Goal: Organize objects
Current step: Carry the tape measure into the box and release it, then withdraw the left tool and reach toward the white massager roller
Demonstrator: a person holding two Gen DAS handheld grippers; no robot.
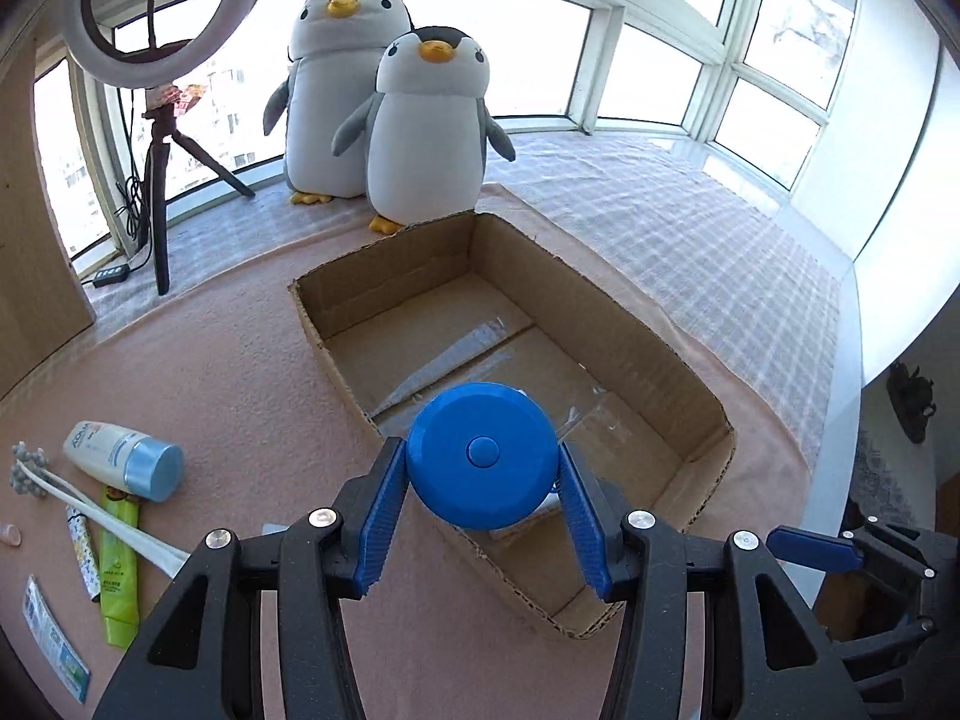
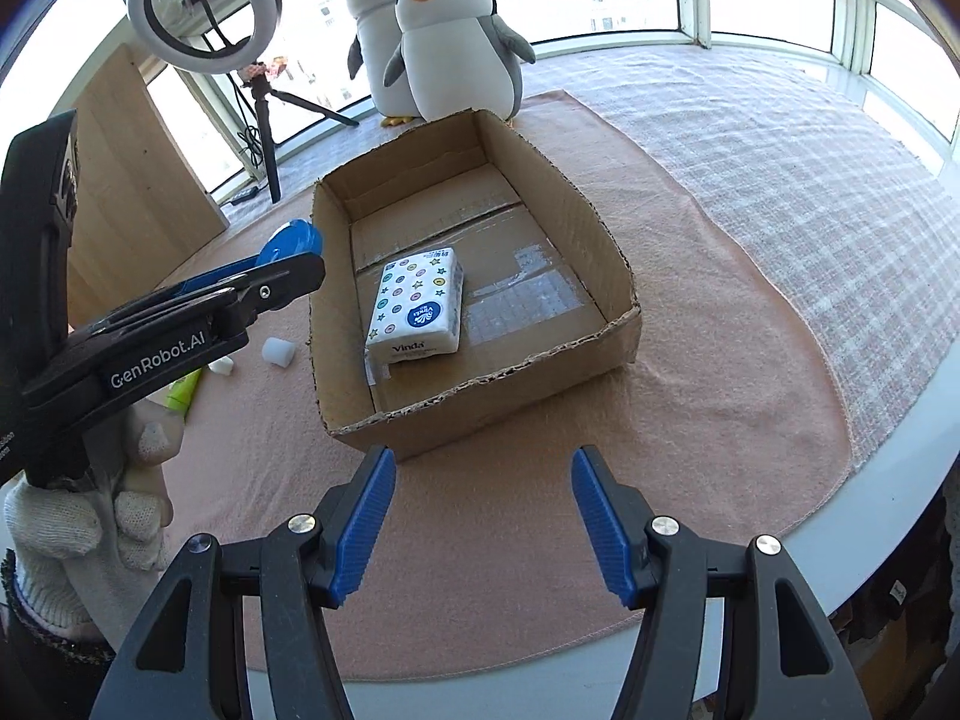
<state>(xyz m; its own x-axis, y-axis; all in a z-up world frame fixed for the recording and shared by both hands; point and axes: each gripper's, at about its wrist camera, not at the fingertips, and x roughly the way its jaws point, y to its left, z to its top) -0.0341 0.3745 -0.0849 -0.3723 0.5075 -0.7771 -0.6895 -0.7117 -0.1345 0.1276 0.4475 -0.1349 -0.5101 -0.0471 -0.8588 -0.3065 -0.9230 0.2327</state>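
Tissues are nearly hidden in the left wrist view, behind the blue tape measure (image 1: 483,455) that the left gripper (image 1: 483,480) clamps above the cardboard box's (image 1: 708,420) near-left edge. Only the right wrist view shows the Vinda tissue pack (image 2: 417,307) lying inside that box. The right gripper (image 2: 483,513) stands spread and empty, short of the box.
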